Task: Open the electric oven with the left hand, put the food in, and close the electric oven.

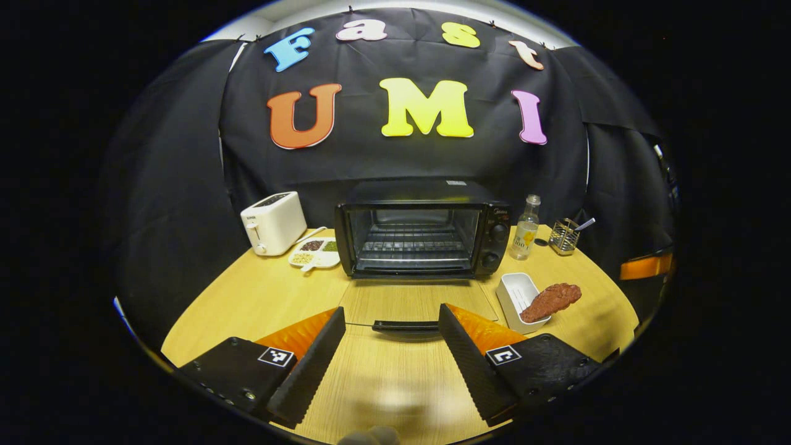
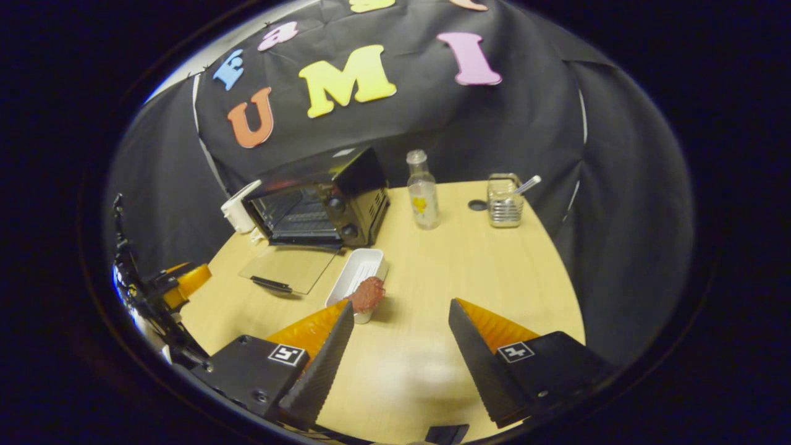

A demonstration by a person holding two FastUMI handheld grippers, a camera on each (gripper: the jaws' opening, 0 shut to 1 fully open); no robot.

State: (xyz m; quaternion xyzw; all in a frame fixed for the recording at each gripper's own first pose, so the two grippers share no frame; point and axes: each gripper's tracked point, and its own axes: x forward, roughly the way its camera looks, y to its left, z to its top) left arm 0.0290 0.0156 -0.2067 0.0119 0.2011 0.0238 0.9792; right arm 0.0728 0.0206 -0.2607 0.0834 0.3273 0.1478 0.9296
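I see the electric oven (image 1: 423, 230) with its glass door (image 1: 417, 301) down; my left gripper (image 1: 392, 346) and right gripper (image 2: 401, 352) both spread, empty; meat patty (image 1: 550, 301) on white tray (image 1: 514, 292).

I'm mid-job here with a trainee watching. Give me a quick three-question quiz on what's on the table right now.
1. True or false: the oven door is shut.
2. Where does the meat lie? A) on the oven rack B) across the rim of the white tray C) on the toaster
3. What stands just right of the oven, by its knobs, in the left gripper view?

Key
1. False: the door lies flat on the table, its handle between the open left claw fingers.
2. B
3. The bottle. The right claw is open too, holding nothing.
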